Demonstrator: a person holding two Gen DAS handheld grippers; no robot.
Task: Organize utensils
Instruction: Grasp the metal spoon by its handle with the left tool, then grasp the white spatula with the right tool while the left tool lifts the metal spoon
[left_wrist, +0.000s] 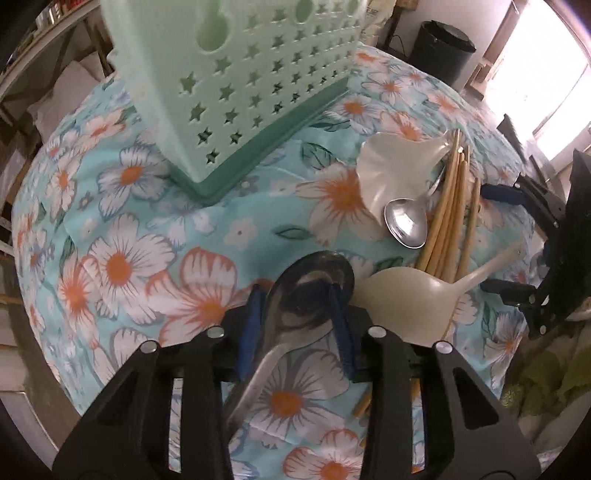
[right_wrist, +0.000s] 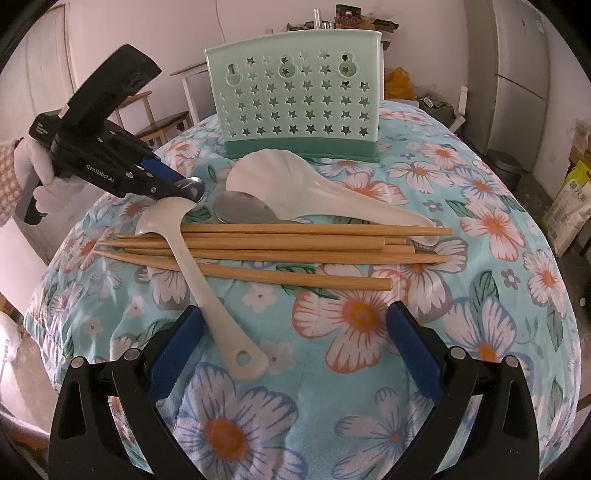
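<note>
My left gripper (left_wrist: 295, 291) is shut on the bowl of a metal spoon (left_wrist: 314, 273), whose handle runs back under the fingers. The right wrist view shows this gripper (right_wrist: 184, 186) at the left of the pile, with the spoon (right_wrist: 194, 184) at its tips. My right gripper (right_wrist: 295, 332) stands open above the cloth, nothing between its blue pads. Ahead of it lie several wooden chopsticks (right_wrist: 295, 243), a white ladle spoon (right_wrist: 207, 280) across them, a second metal spoon (right_wrist: 240, 212) and a white rice paddle (right_wrist: 314, 188). The green star-holed utensil holder (right_wrist: 299, 99) stands upright behind them.
A floral cloth (right_wrist: 369, 369) covers the round table, which drops away on all sides. A gloved hand (right_wrist: 40, 173) holds the left gripper. A chair (right_wrist: 162, 122) stands behind at the left, a fridge (right_wrist: 524, 74) and bags (right_wrist: 569, 206) at the right. A black bin (left_wrist: 441, 48) stands beyond the table.
</note>
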